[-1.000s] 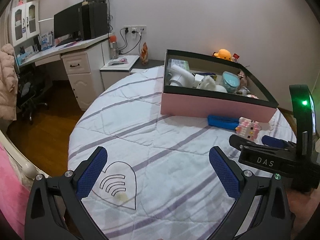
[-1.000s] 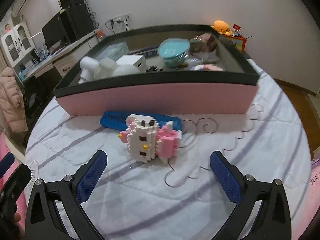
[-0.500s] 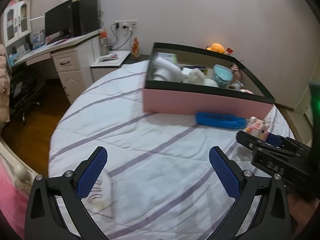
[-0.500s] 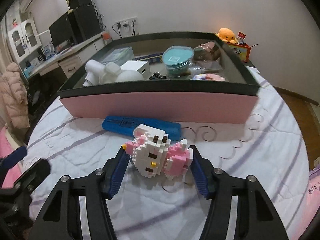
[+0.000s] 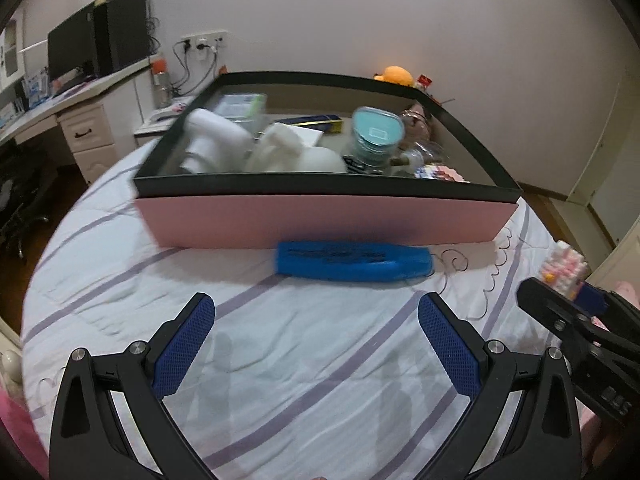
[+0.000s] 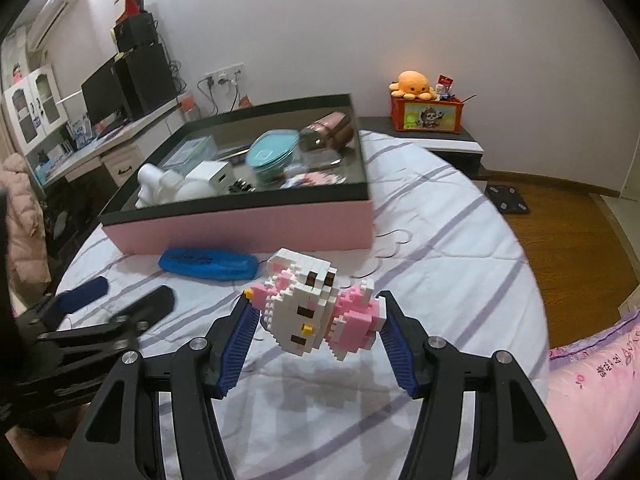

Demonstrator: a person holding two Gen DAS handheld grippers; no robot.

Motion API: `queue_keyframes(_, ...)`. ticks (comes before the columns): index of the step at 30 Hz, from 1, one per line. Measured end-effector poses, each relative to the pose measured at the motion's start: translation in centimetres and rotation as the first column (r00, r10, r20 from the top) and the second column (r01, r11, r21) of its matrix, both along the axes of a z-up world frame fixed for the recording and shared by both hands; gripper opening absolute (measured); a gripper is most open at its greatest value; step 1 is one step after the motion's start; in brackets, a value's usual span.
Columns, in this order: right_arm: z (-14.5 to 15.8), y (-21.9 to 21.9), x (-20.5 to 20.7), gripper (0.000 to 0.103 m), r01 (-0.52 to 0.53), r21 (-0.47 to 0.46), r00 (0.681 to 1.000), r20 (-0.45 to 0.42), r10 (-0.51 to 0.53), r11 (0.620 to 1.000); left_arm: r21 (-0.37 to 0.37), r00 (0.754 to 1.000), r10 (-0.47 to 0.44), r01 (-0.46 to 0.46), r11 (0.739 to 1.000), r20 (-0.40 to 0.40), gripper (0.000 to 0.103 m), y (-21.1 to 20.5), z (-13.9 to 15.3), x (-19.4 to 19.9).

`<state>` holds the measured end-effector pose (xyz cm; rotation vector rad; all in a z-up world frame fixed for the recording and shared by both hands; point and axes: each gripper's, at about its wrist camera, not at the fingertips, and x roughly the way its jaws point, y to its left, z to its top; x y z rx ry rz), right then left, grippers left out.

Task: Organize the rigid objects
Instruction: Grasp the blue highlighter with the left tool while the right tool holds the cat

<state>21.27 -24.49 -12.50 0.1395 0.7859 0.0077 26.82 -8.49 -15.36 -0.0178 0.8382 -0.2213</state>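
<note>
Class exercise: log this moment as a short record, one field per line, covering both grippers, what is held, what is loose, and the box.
left gripper: open, empty, facing the blue case
right gripper: shut on the block figure, raised off the bedspread
blue case: lying on the bedspread against the box front
pink box: open, already holding several items

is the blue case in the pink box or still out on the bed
Out. The blue case lies flat on the bedspread against the pink box front wall, outside its black rim.

Faint letters "DAS" on the right gripper (image 5: 608, 394) body, low beside the bed's edge. Dark print on the blue case (image 5: 352, 261), just before the pink box (image 5: 320, 220), too blurred to read.
</note>
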Motion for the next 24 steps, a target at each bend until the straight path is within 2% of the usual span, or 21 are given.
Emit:
queue_keyframes(9,0.0,-2.1,-0.1,0.061,0.017,0.014,1.000,0.009,-0.017,1.000,-0.028,0.998,0.002,-0.004,1.000,-0.058,0.103,-2.5,-1.2,2.6)
queue_keyframes(14,0.0,-2.8,-0.2,0.061,0.020,0.027,1.000,0.014,-0.021,0.999,-0.009,0.996,0.037,-0.038,0.999,-0.085,0.103,-2.6,-1.7,4.1)
queue_keyframes(18,0.2,-2.5,-0.2,0.061,0.014,0.035,1.000,0.015,-0.014,0.999,0.029,0.996,0.028,-0.026,0.999,-0.082,0.103,-3.4,-1.8,4.4)
queue_keyframes(20,0.2,-2.0,-0.2,0.061,0.000,0.033,1.000,0.013,-0.001,0.999,0.035,0.995,0.047,-0.044,0.998,-0.083,0.103,-2.7,-1.9,3.8)
queue_keyframes(24,0.2,-1.3,-0.2,0.061,-0.022,0.029,1.000,0.013,0.021,0.999,-0.008,0.991,0.102,-0.103,0.995,-0.084,0.103,0.0,-1.8,3.0)
